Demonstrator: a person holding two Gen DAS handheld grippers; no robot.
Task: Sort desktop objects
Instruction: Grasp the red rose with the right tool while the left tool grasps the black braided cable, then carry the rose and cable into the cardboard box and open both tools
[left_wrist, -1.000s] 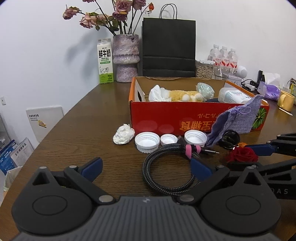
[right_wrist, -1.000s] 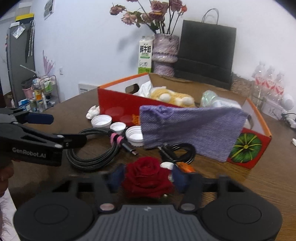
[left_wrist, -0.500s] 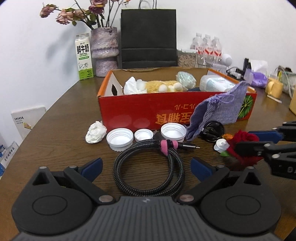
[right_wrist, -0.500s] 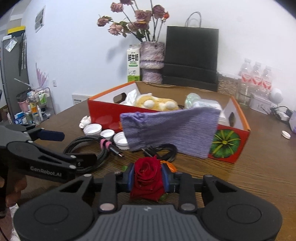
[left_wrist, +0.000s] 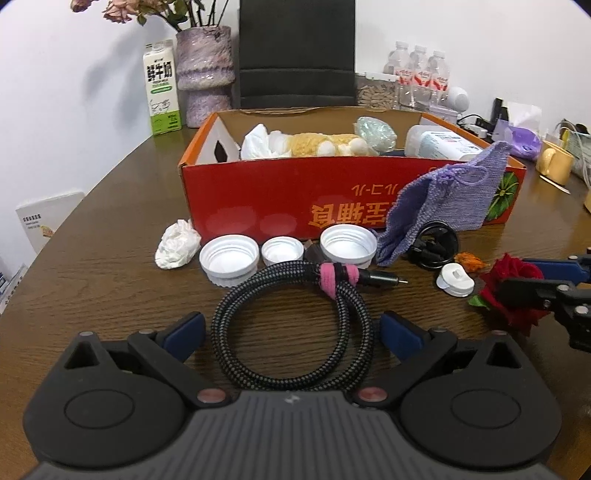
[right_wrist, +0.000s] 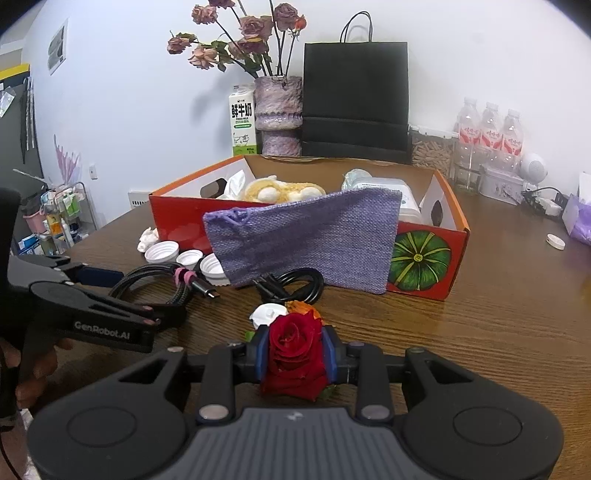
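On the table (left_wrist: 92, 280), near edge: two hand-held grippers side by side, both aimed at the clutter in front of the box.
Left gripper (left_wrist: 291, 328): fingers (left_wrist: 184, 328) spread wide, one either side of the coil, not pressing it; the jaws have just been closing a little.
Braided cable (left_wrist: 291, 325): coiled flat on the table, bound by a pink strap (left_wrist: 334, 278), plug end pointing toward the right edge.
Right gripper (right_wrist: 295, 354): fingers pinching the red rose (right_wrist: 295, 354) from both sides.
Red rose, left view: bloom (left_wrist: 513, 291) just right of a small white cap (left_wrist: 455, 280).
Red box (left_wrist: 280, 206): well in from the near edge, holding tissue, a yellow plush toy (left_wrist: 325, 142) and a white container.
Purple pouch (right_wrist: 306, 240): draped over the box's front wall, lower end down over a black cable (right_wrist: 291, 286).
White lids (left_wrist: 229, 258): three in a row, open side up, against the box front.
Crumpled tissue (left_wrist: 177, 247): just left of the lids.
Far edge: milk carton (right_wrist: 242, 123), vase of dried roses (right_wrist: 279, 114), black paper bag (right_wrist: 354, 99), water bottles (right_wrist: 489, 136).
Person: a hand (right_wrist: 33, 373) shows under the left gripper's handle.
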